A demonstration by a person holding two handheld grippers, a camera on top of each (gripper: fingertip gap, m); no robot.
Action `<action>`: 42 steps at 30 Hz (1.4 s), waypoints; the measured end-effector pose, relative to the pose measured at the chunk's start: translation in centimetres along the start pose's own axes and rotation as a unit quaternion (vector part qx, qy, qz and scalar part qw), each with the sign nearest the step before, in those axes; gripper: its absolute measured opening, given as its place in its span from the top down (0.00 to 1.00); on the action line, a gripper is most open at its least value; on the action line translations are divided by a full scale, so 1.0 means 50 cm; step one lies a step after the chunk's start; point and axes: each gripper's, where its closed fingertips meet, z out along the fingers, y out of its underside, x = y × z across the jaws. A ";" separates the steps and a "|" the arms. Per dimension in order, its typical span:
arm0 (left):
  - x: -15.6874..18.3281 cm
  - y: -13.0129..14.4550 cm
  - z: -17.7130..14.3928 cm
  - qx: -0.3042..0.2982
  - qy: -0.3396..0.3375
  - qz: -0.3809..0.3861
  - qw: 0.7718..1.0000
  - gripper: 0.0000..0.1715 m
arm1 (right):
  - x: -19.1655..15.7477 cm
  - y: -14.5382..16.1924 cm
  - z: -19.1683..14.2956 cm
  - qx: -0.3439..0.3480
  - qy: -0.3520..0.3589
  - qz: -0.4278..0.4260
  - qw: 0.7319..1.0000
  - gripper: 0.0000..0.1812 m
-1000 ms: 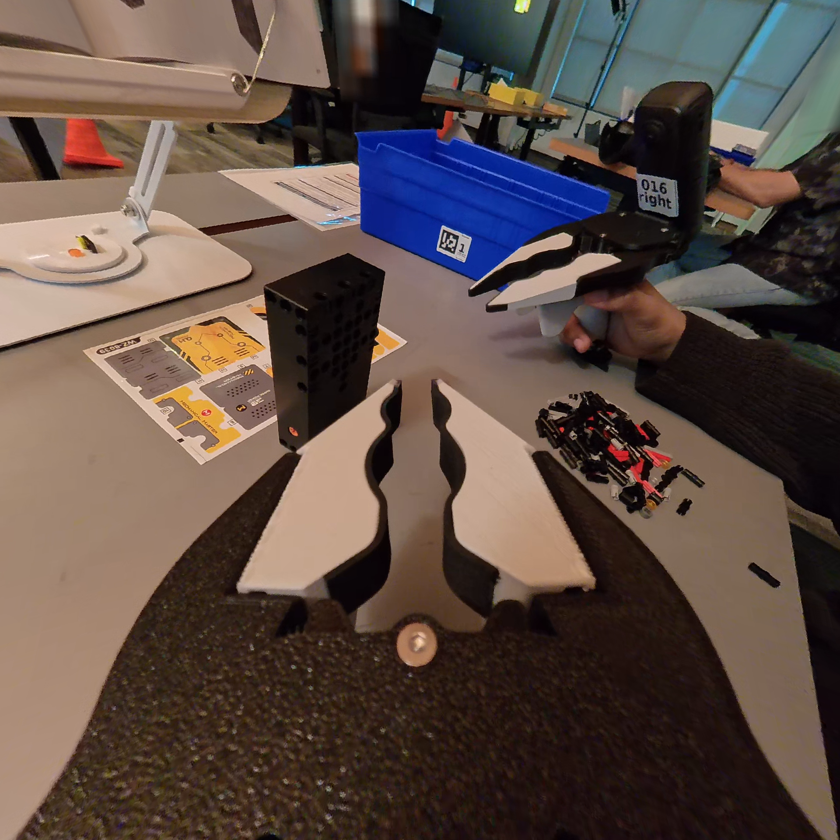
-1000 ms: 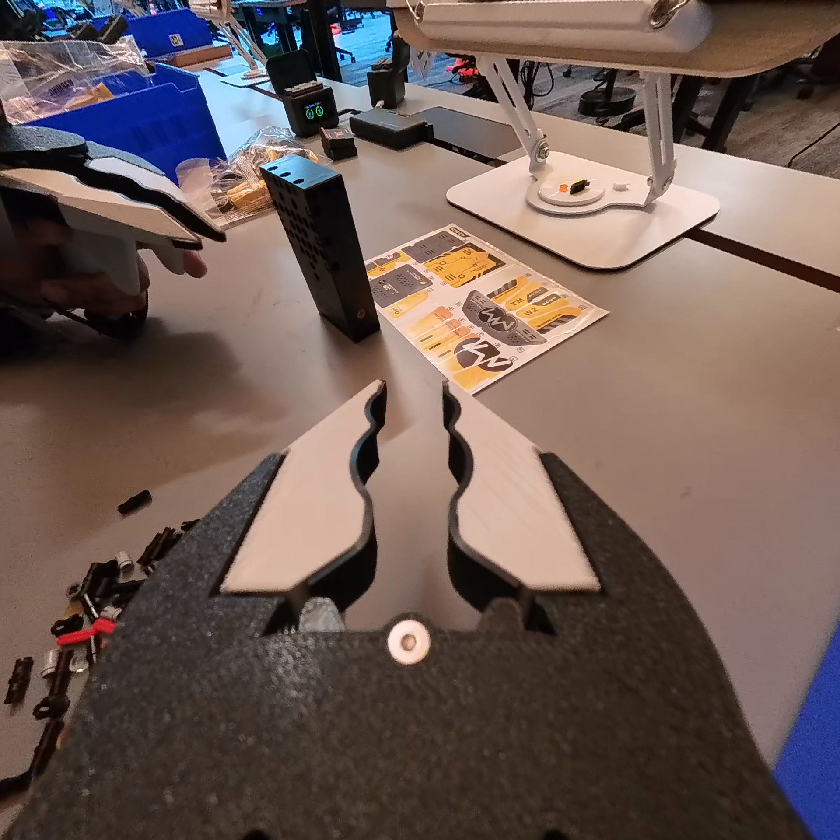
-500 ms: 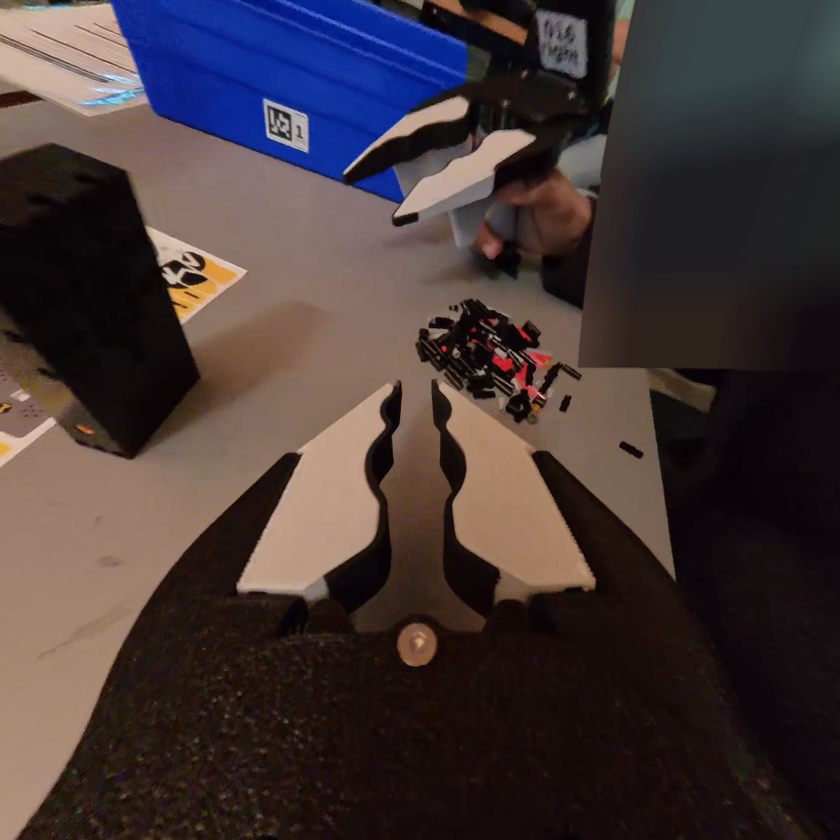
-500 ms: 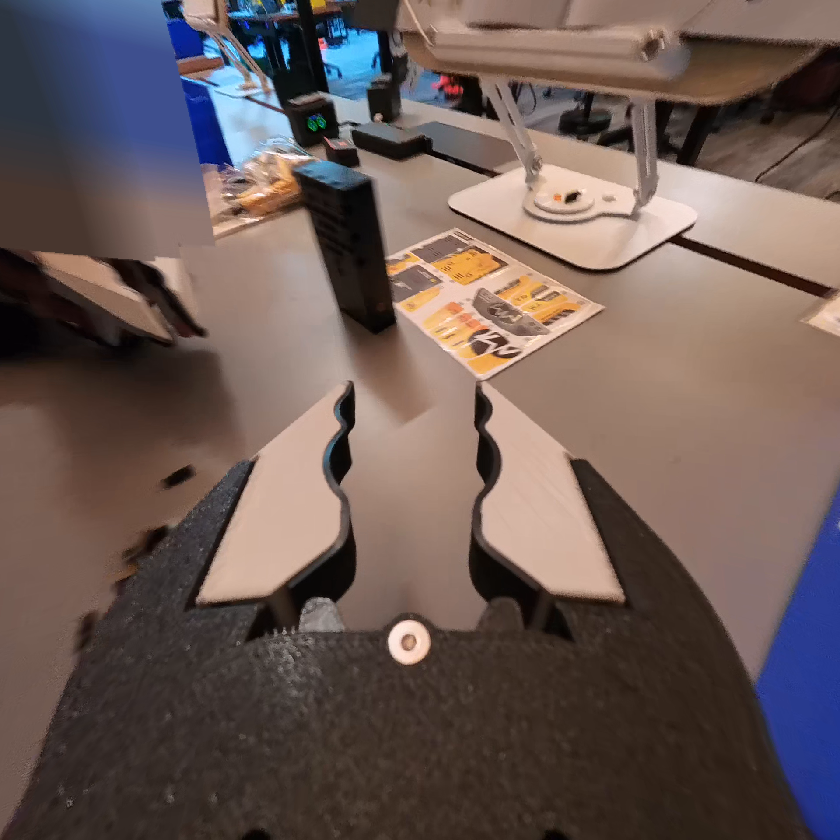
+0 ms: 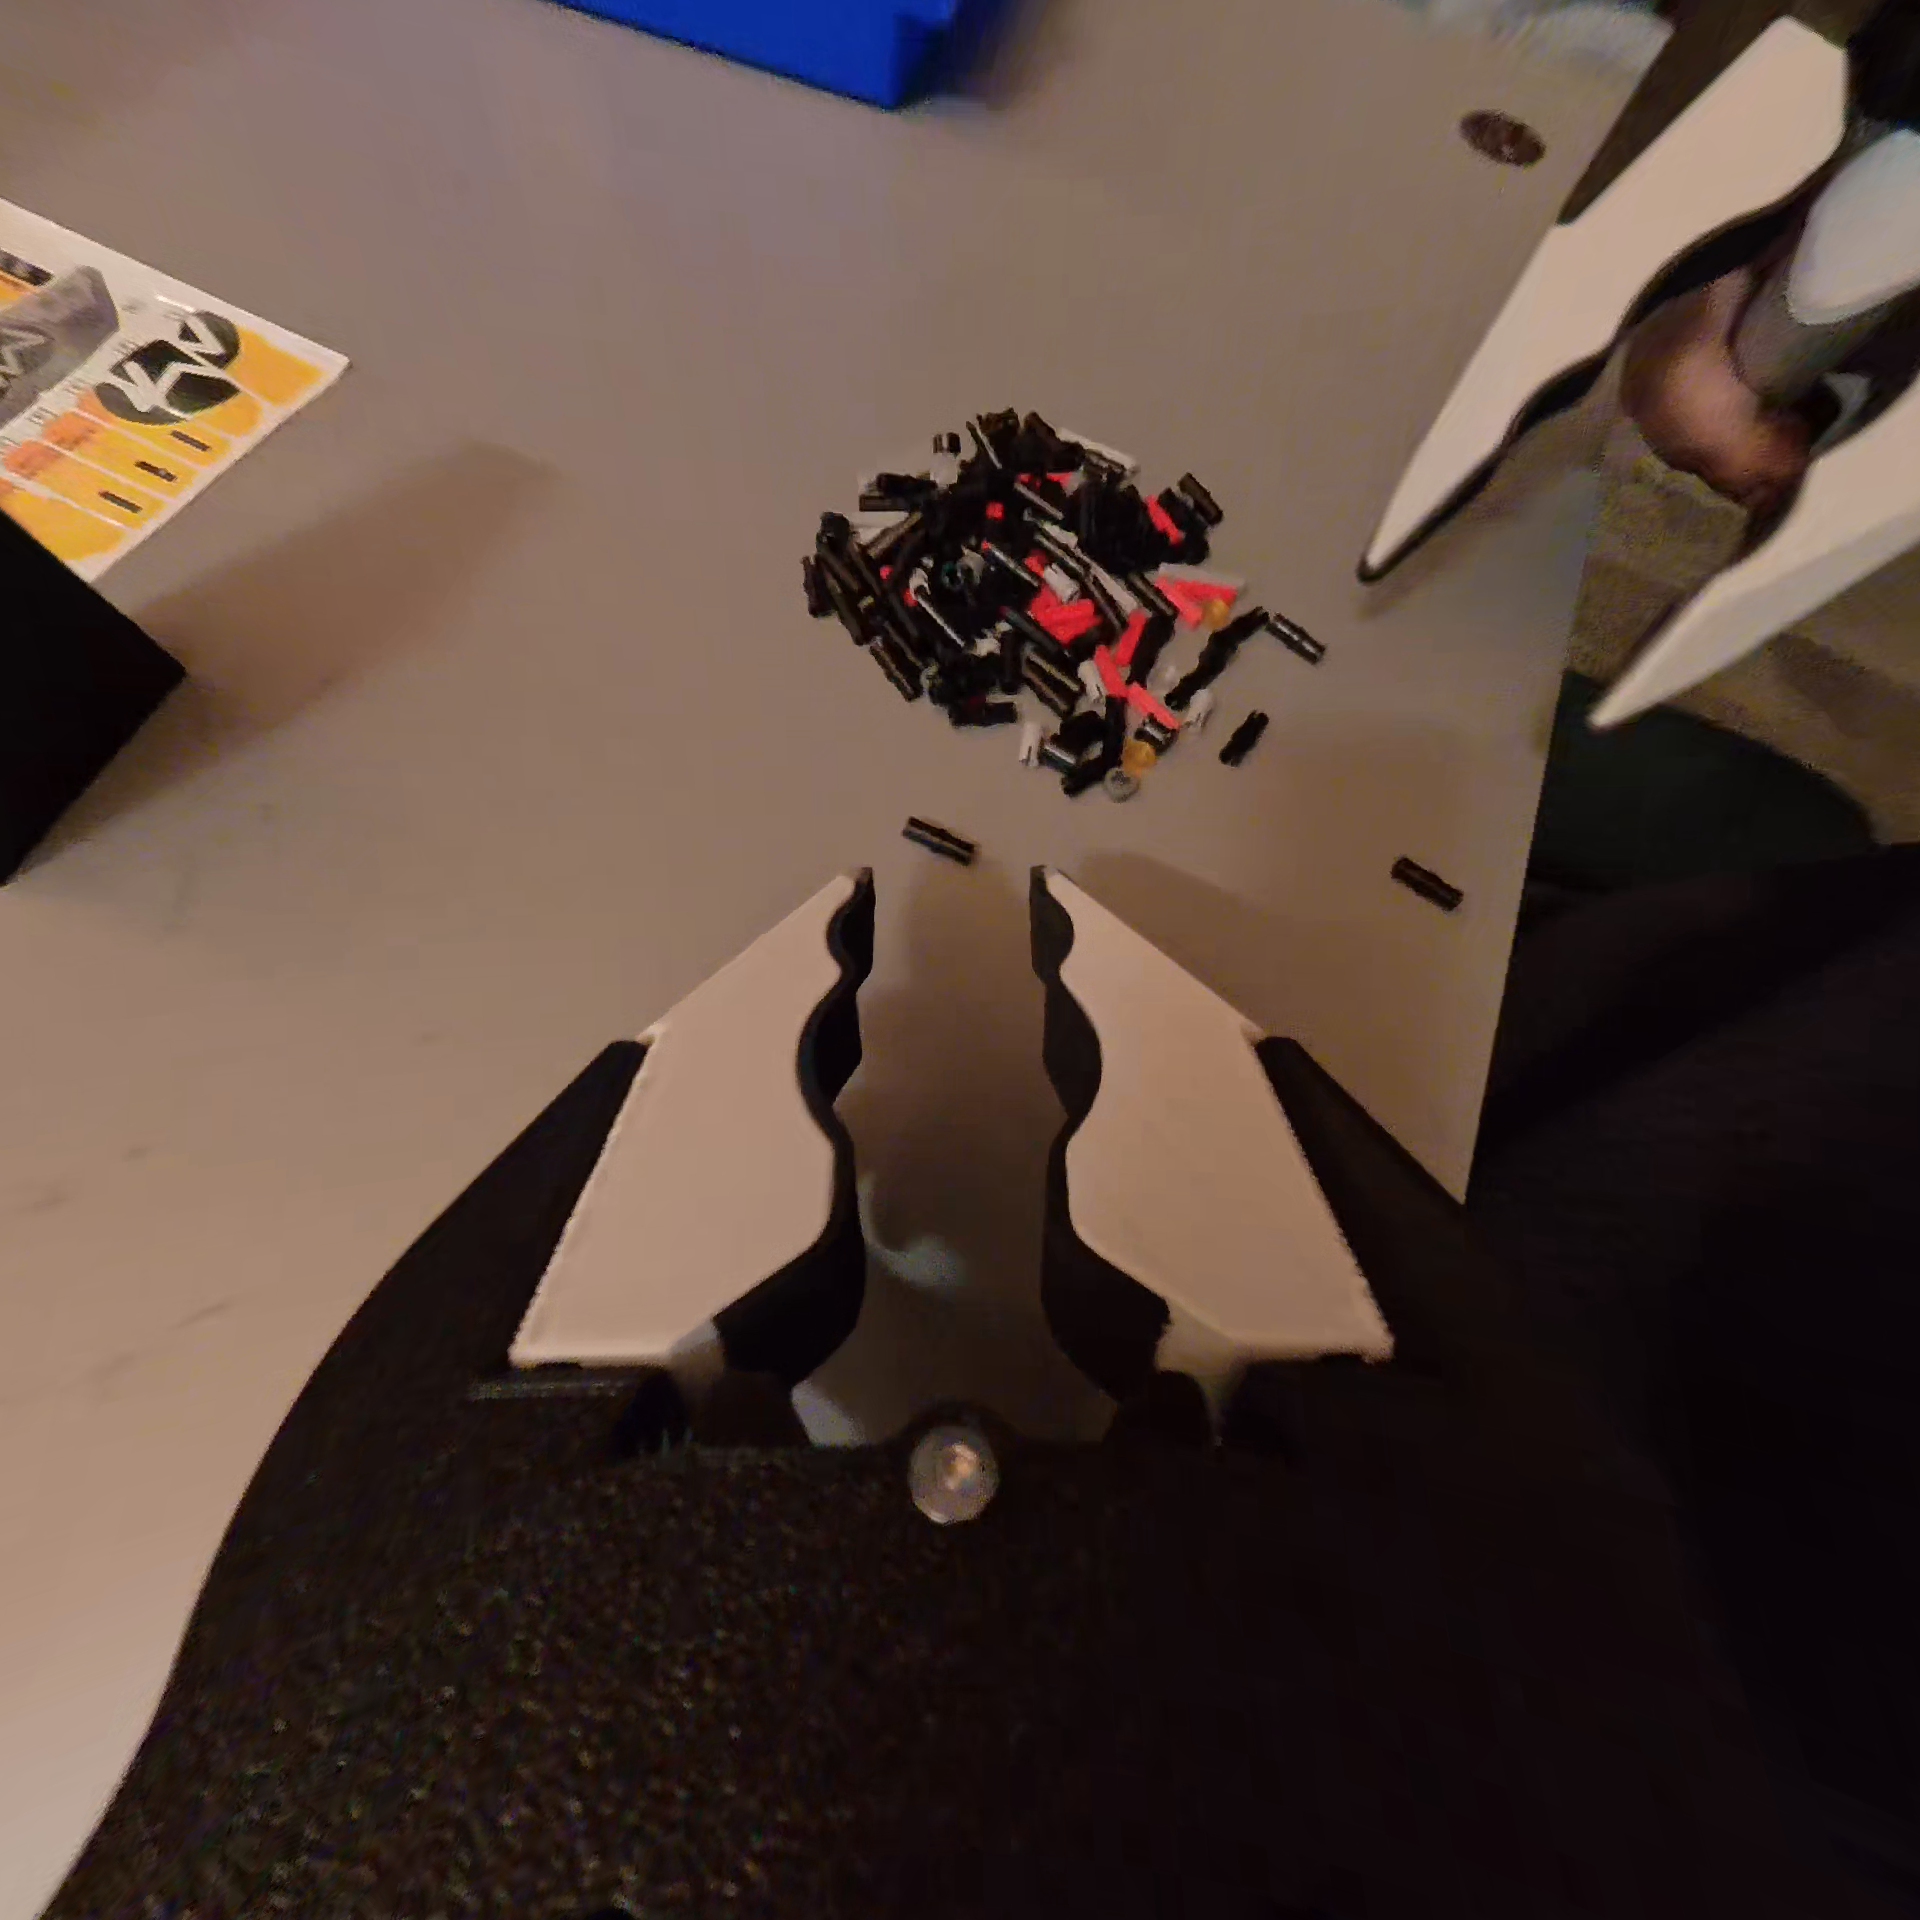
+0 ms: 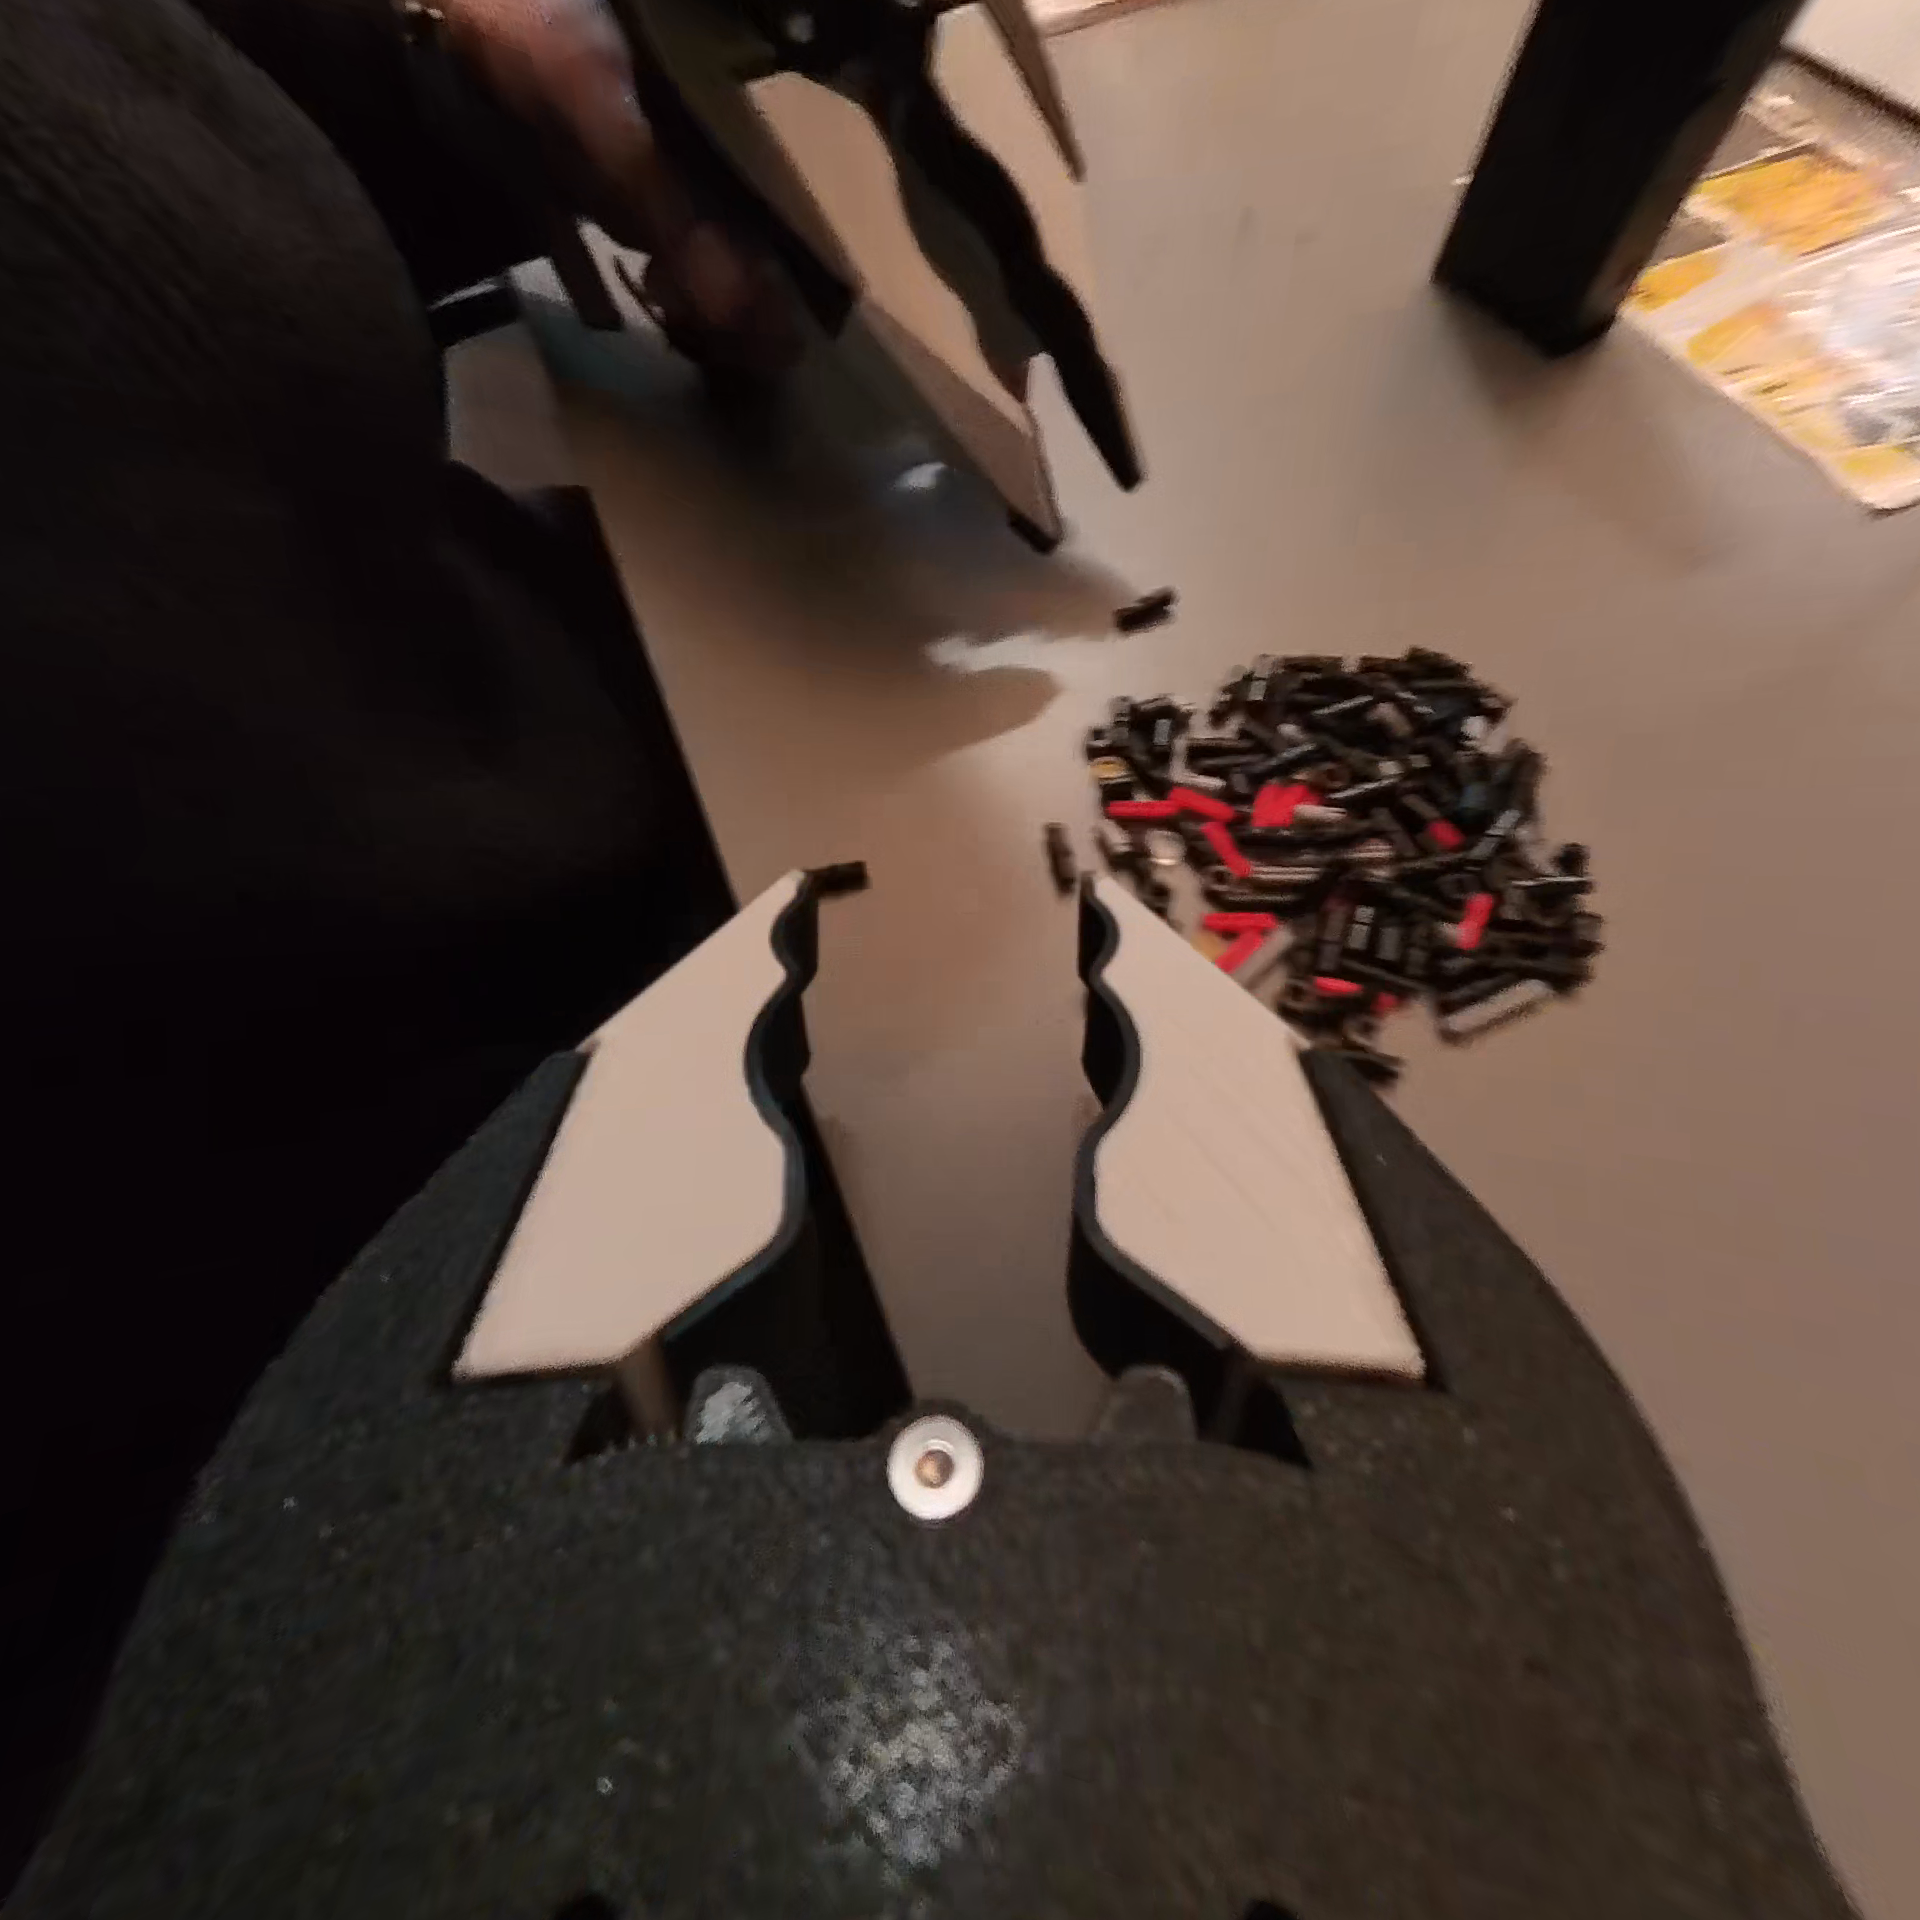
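Left to right in the left wrist view: black block (image 5: 62,707) at the left edge w/ a yellow sticker sheet (image 5: 135,384) behind it. Left gripper (image 5: 951,883) is released, nothing in it. A lone black pin (image 5: 938,840) lies just past its tips, long axis running left-right, slightly diagonal. Pile of black/red pins (image 5: 1029,592) sits further out, center. Right gripper (image 5: 1486,644) hangs over the right side, also spread apart & empty, another stray pin (image 6: 836,878) by its left tip. Grey bench (image 5: 520,260), blue bin (image 5: 810,42) at the far edge.
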 end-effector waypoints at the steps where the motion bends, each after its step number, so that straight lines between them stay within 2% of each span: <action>1: 0.003 0.002 0.003 -0.005 -0.002 0.004 1.000 0.83 | -0.016 0.002 0.009 0.000 -0.011 0.000 1.000 0.73; 4: -0.002 0.008 0.015 -0.023 -0.016 0.011 1.000 0.83 | -0.040 0.019 0.036 -0.022 -0.023 -0.007 0.999 0.74; 7: -0.010 0.014 0.026 -0.043 -0.026 0.017 0.999 0.83 | -0.036 0.044 0.053 -0.068 -0.013 -0.020 0.997 0.76; 13: -0.005 0.019 0.040 -0.061 -0.007 0.014 0.998 0.83 | -0.055 0.033 0.074 -0.064 -0.061 -0.014 0.996 0.84; 17: -0.002 0.016 0.043 -0.061 0.000 0.018 0.998 0.84 | -0.044 0.030 0.080 -0.063 -0.059 -0.021 0.996 0.91; 19: -0.004 0.015 0.045 -0.061 -0.006 0.022 0.998 0.85 | -0.038 0.028 0.082 -0.062 -0.056 -0.025 0.996 0.92; 24: -0.013 0.012 0.050 -0.063 -0.023 0.029 0.997 0.92 | -0.013 0.022 0.085 -0.063 -0.043 -0.004 0.997 0.91; 26: -0.014 0.009 0.054 -0.064 -0.026 0.036 0.997 0.96 | 0.012 0.018 0.080 -0.059 -0.013 -0.017 0.998 0.91; 35: -0.002 -0.017 0.093 -0.066 -0.015 0.068 0.995 0.96 | 0.090 0.008 0.053 -0.045 0.057 -0.019 0.997 0.91; 42: -0.005 -0.033 0.113 -0.066 0.003 0.060 0.996 0.96 | 0.155 0.007 0.038 -0.020 0.083 0.029 0.996 0.92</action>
